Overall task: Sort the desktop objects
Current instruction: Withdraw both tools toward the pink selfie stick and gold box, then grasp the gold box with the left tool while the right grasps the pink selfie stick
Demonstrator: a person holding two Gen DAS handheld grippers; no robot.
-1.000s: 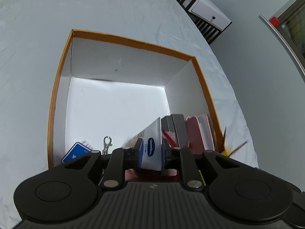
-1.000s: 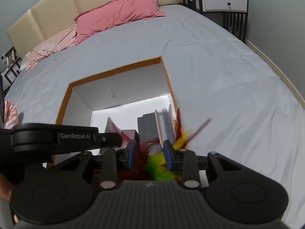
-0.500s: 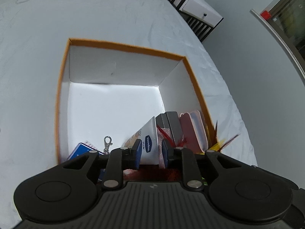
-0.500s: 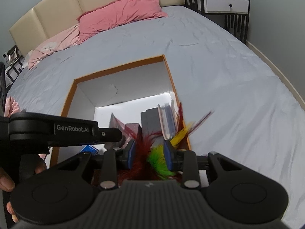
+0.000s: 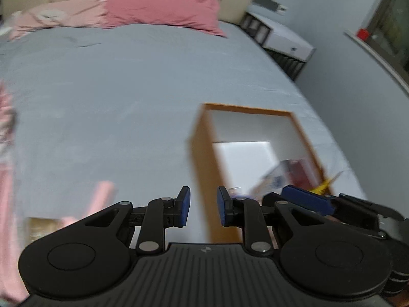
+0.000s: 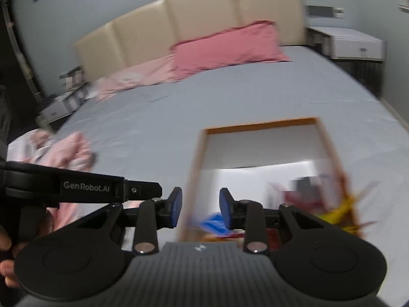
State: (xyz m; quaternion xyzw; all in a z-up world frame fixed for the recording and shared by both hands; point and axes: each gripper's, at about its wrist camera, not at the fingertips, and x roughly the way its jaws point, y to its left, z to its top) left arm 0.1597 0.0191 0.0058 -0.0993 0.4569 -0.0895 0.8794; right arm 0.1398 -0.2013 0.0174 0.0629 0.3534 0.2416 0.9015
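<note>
An orange-rimmed white box (image 5: 245, 108) lies on the grey bed sheet (image 5: 102, 102). Inside it, blurred, a white-and-blue tube (image 5: 272, 177) leans beside a dark red case (image 5: 300, 171). Red, yellow and green feathers (image 6: 340, 211) stick out at the near right corner of the box (image 6: 260, 125), and a blue card (image 6: 212, 221) lies on its floor. My left gripper (image 5: 203, 206) hovers over the sheet by the box's left wall, jaws opening, nothing between them. My right gripper (image 6: 200, 208) stands open and empty above the near left rim.
Pink pillows (image 5: 163, 7) and a cream headboard (image 6: 204, 18) lie at the far end. A white nightstand (image 5: 286, 38) stands at the right. Crumpled pink cloth (image 6: 64, 153) lies on the left of the bed. A hand (image 6: 5, 243) holds the left gripper's handle.
Both grippers pulled up and back to the left, away from the box. The left let go of the tube, which stays in the box. The feathers no longer sit between the right jaws.
</note>
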